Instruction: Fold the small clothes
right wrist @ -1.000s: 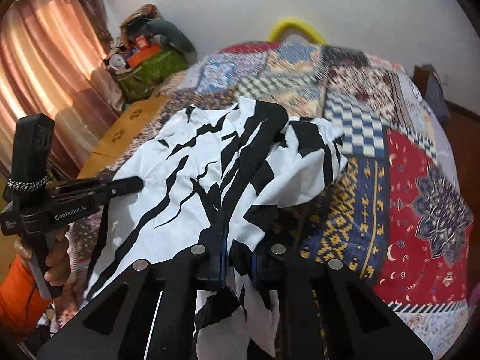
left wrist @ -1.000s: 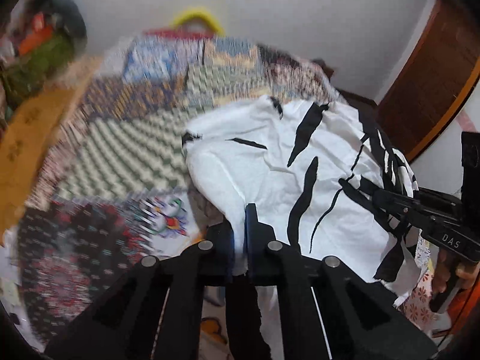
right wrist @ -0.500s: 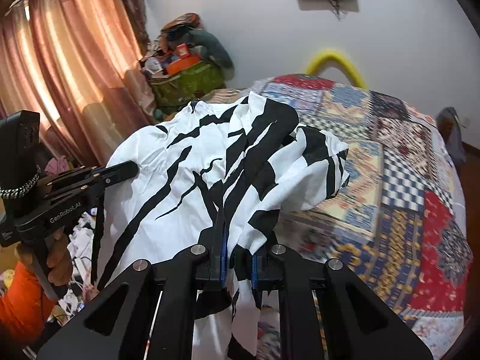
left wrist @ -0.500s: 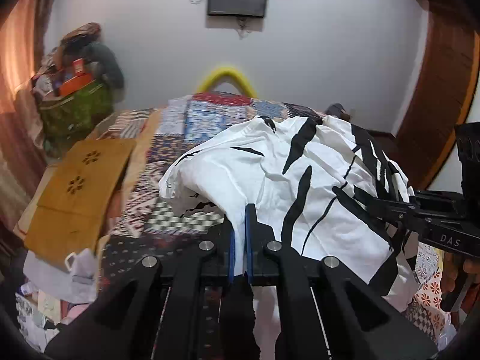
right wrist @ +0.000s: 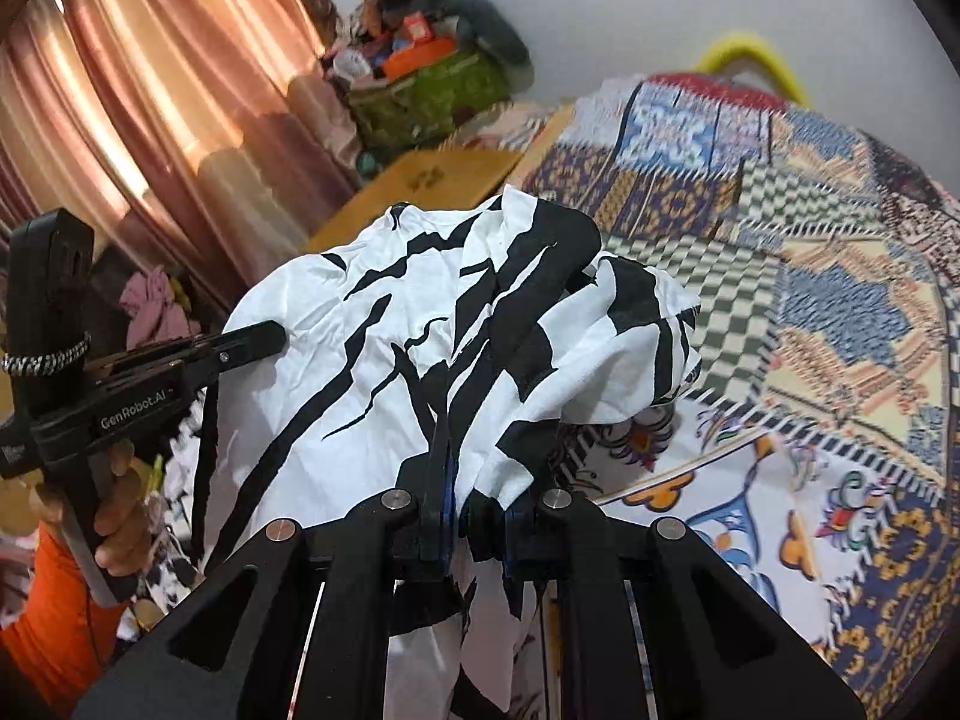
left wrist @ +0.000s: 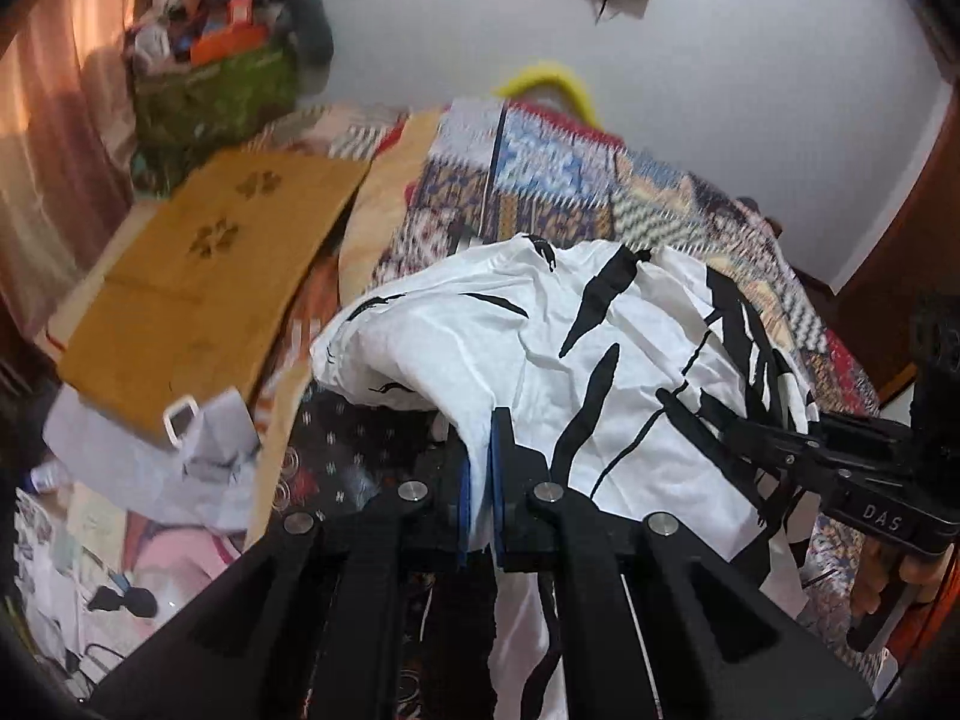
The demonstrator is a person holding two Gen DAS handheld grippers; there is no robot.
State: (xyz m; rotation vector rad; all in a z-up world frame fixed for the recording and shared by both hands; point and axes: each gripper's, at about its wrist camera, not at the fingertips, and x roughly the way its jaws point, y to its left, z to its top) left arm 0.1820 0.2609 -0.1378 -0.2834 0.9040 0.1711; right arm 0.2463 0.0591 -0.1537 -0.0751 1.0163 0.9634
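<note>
White shirt w/ black streaks (left wrist: pixel 540 372) hangs up off the patchwork bed (right wrist: pixel 840 312), stretched btwn both claws. Left claw (left wrist: pixel 478 468) clamped on one edge, right claw (right wrist: pixel 474 480) clamped on the other, cloth bunched in each. Orange sleeve (right wrist: pixel 54 630) at left; curtains (right wrist: pixel 150 90) behind.

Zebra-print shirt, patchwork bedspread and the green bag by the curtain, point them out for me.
zebra-print shirt (right wrist: pixel 372 372): right wrist view, white middle panel.
patchwork bedspread (right wrist: pixel 840 312): right wrist view, bare blue and yellow patch.
green bag (right wrist: pixel 432 96): right wrist view, its front side.
</note>
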